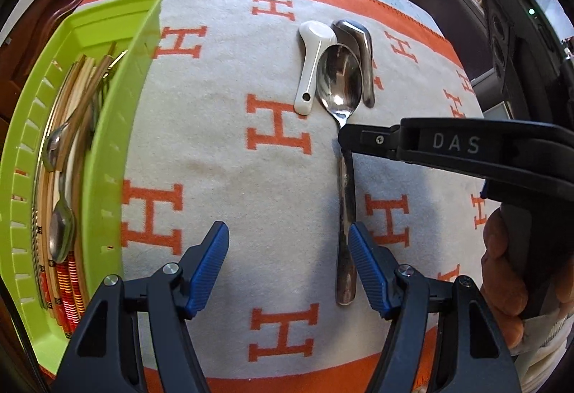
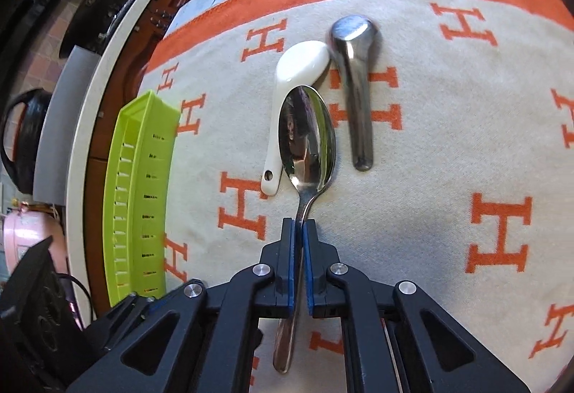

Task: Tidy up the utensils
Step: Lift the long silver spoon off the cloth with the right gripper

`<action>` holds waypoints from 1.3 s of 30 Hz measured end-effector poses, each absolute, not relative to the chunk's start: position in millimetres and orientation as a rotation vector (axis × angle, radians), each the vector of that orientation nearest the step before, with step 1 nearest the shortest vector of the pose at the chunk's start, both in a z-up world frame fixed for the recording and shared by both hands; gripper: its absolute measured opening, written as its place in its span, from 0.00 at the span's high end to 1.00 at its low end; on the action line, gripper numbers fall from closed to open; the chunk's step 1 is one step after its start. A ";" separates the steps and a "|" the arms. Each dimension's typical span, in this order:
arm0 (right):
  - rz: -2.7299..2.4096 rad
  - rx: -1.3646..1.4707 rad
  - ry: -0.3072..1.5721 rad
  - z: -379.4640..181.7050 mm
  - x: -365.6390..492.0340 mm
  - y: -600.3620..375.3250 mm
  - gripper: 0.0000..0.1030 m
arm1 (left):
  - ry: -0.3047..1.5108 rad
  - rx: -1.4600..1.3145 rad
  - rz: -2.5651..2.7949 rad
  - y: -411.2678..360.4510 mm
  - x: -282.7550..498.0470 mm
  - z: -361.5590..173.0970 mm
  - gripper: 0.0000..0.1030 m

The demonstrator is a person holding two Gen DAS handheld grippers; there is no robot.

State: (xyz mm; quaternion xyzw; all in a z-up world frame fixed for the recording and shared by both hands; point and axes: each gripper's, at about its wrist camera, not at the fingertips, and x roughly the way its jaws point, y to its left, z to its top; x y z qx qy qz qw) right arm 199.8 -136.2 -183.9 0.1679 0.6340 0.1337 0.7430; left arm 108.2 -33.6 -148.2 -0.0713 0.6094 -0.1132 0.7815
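Orange-bordered cloth (image 1: 222, 156) printed with H letters covers the table. Right gripper (image 2: 300, 231) is clamped on the neck of the long steel spoon (image 2: 308, 138), which lies just right of the white ceramic spoon (image 2: 294, 77); a short steel spoon (image 2: 355, 77) lies right of both. Only the left view looks inside the green tray (image 1: 111, 127), well left of the long spoon: chopsticks (image 1: 71, 99) and spoons. Left gripper (image 1: 288, 264) hangs with pads apart, empty, at the handle end.
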 end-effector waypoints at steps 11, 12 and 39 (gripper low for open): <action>0.243 0.188 1.380 -166.1 196.1 -105.8 0.98 | 1.255 -0.249 -0.227 12.3 96.9 -123.6 0.35; 0.235 0.168 1.384 -167.0 196.5 -101.3 0.98 | 1.251 -0.264 -0.224 18.2 95.9 -122.4 0.35; 0.275 0.239 1.483 -187.2 210.1 -101.7 0.86 | 1.199 -0.363 -0.283 62.9 73.0 -109.7 0.36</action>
